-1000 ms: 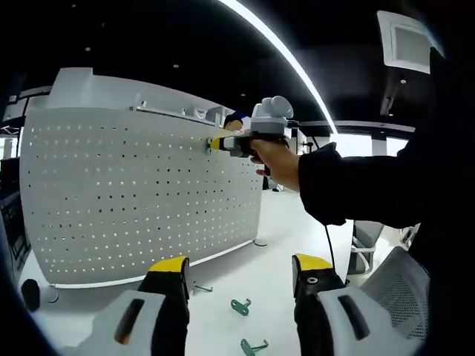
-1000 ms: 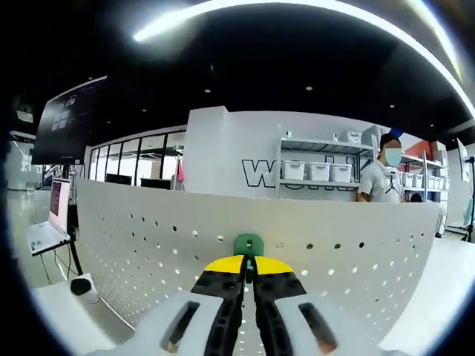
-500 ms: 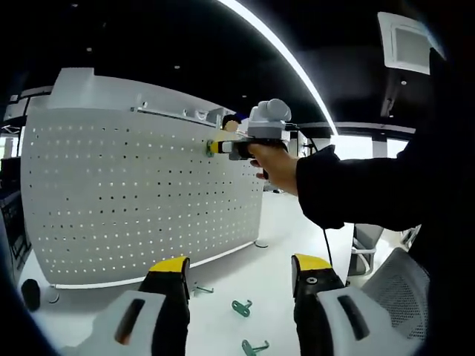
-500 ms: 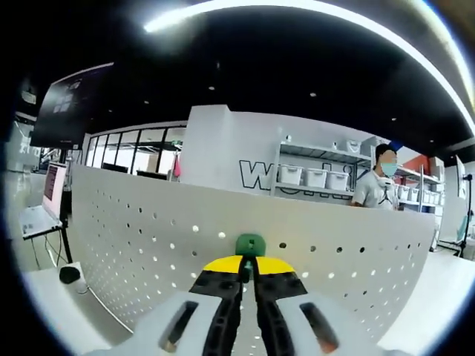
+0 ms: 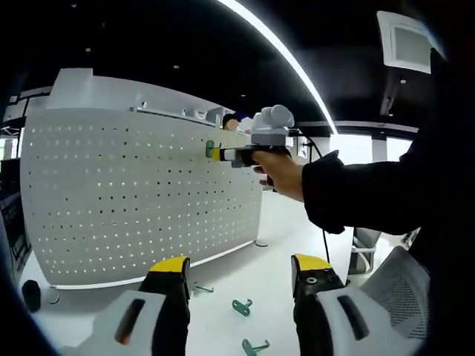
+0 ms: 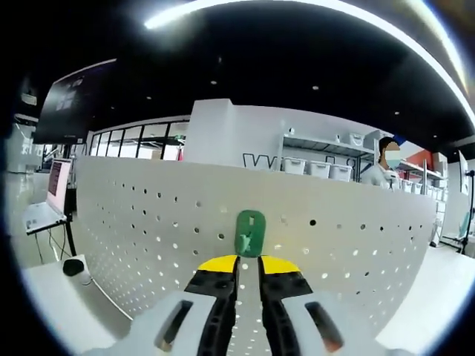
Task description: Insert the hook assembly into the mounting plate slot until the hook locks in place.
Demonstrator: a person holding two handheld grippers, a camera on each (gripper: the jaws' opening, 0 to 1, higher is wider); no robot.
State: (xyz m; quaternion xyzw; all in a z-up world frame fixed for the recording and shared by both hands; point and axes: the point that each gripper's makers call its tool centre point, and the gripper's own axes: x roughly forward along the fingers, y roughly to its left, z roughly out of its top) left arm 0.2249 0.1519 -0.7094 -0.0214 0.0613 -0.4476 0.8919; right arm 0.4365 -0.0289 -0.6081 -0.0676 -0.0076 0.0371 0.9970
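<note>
Left gripper view, nearest first: the left gripper [image 5: 240, 276] stands with its yellow-tipped jaws spread wide apart and nothing between them. Just beyond the jaws, three loose green hooks lie on the white tabletop [image 5: 282, 245]: one hook [image 5: 253, 345] lowest in the view, a second hook [image 5: 240, 305] above it, and a third hook [image 5: 199, 288] close to the foot of the board. Further off, the white perforated mounting plate [image 5: 133, 193] stands upright on the tabletop. Near its upper edge, the green hook assembly [image 5: 210, 149] sits against the plate's face. The right gripper [image 5: 220, 154], held in a person's hand [image 5: 279, 167] with a dark sleeve [image 5: 371, 193], has its yellow tips just beside the hook assembly.

Right gripper view, nearest first: the right gripper [image 6: 247, 265] shows a narrow gap between its two jaws, and nothing can be seen clamped in that gap; the jaws appear slackened. The hook assembly [image 6: 250, 233] sits on the mounting plate [image 6: 148, 222] just beyond the fingertips; whether the tips touch it cannot be told. At the far left a monitor [image 6: 56, 187] stands on a stand. Behind the plate, shelving [image 6: 319, 167] carries white bins, and a person [image 6: 387, 169] stands beside it.
</note>
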